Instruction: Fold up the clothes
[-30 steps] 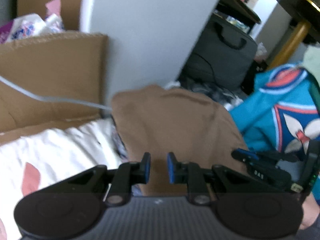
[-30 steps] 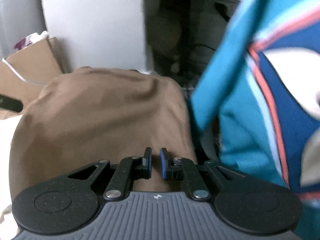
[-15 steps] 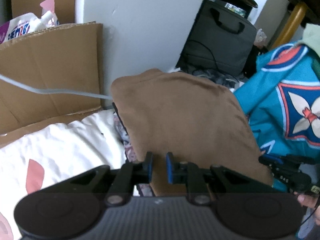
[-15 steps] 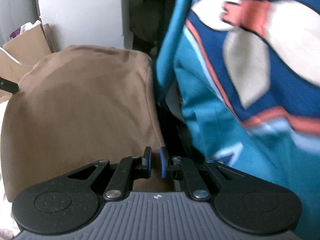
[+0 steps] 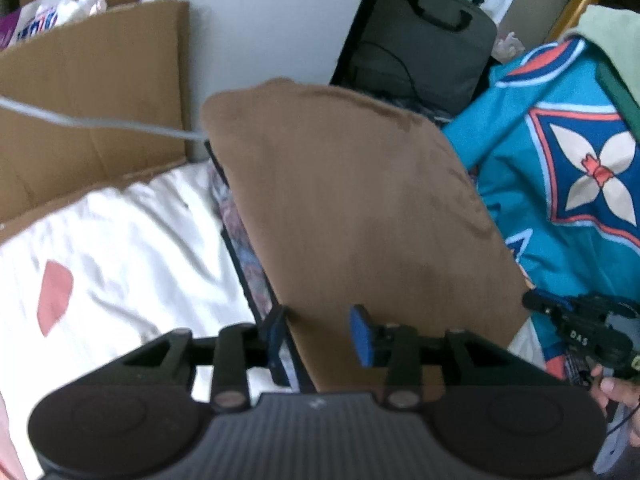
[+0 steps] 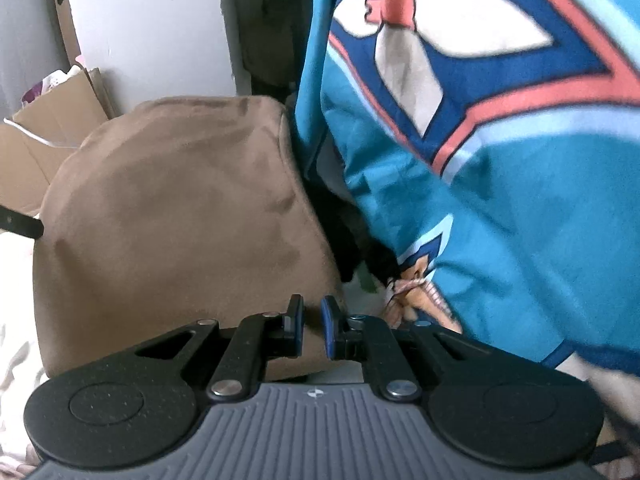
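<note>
A folded brown garment (image 5: 352, 200) (image 6: 180, 220) lies flat on a dark-edged patterned layer (image 5: 244, 256), between white bedding and teal cloth. My left gripper (image 5: 319, 336) stands open over the garment's near left edge, one blue pad on each side of that edge. My right gripper (image 6: 313, 328) (image 5: 548, 305) sits at the garment's near right corner. Its jaws are only a narrow slit apart, and the brown edge runs in under them. A hand (image 5: 616, 392) shows behind it.
A teal cloth (image 5: 560, 168) (image 6: 500, 200) with a blue, red and white flower print hangs close on the right. White bedding (image 5: 120, 248) with pink patches lies left. Behind stand a cardboard box (image 5: 88, 112), a grey cable (image 5: 100, 122), a white wall and a dark bag (image 5: 424, 40).
My left gripper's jaws have spread wide apart from a narrow gap. The brown garment has come down flat. The right gripper's narrow slit is unchanged, and the teal cloth looms closer to it.
</note>
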Action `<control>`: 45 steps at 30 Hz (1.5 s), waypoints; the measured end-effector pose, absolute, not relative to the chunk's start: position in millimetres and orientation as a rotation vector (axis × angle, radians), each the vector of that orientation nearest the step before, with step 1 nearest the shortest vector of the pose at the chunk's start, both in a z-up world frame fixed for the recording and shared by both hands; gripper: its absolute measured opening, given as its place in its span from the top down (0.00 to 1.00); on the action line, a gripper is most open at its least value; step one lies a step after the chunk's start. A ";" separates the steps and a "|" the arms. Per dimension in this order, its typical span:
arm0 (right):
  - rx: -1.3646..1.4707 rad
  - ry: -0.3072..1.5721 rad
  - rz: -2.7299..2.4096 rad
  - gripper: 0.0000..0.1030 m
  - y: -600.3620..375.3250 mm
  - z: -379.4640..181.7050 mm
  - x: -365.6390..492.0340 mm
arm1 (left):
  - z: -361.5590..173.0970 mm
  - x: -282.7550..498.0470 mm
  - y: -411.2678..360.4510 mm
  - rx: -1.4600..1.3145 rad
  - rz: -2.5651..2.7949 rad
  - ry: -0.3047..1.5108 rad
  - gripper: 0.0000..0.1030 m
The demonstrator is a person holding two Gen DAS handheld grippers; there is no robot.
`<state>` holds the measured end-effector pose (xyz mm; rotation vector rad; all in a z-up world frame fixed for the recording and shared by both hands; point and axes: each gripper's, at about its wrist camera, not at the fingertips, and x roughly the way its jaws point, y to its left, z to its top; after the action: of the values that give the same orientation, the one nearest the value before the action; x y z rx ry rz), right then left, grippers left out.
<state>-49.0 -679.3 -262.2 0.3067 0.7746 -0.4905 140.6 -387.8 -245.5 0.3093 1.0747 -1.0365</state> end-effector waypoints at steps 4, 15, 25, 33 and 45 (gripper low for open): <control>0.310 0.806 -0.504 0.85 -678.5 -276.1 -48.5 | -260.2 131.7 -380.6 0.308 -1.023 1.121 0.61; 0.364 0.843 -0.517 0.80 -675.1 -278.1 -68.1 | -271.8 113.9 -371.5 0.369 -1.024 1.193 0.59; 0.424 0.845 -0.492 0.24 -660.0 -252.7 -78.2 | -236.4 111.2 -366.8 0.453 -0.987 1.214 0.09; 0.427 0.853 -0.502 0.08 -647.6 -223.8 -74.3 | -196.6 110.5 -349.8 0.517 -0.939 1.189 0.02; 0.449 0.829 -0.482 0.07 -639.0 -139.1 -46.8 | -121.7 121.7 -322.5 0.494 -0.763 1.149 0.02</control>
<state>-46.8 -639.0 -139.1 0.4491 0.8293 -0.4824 121.7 -322.5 -121.7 0.4942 1.1487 -0.7626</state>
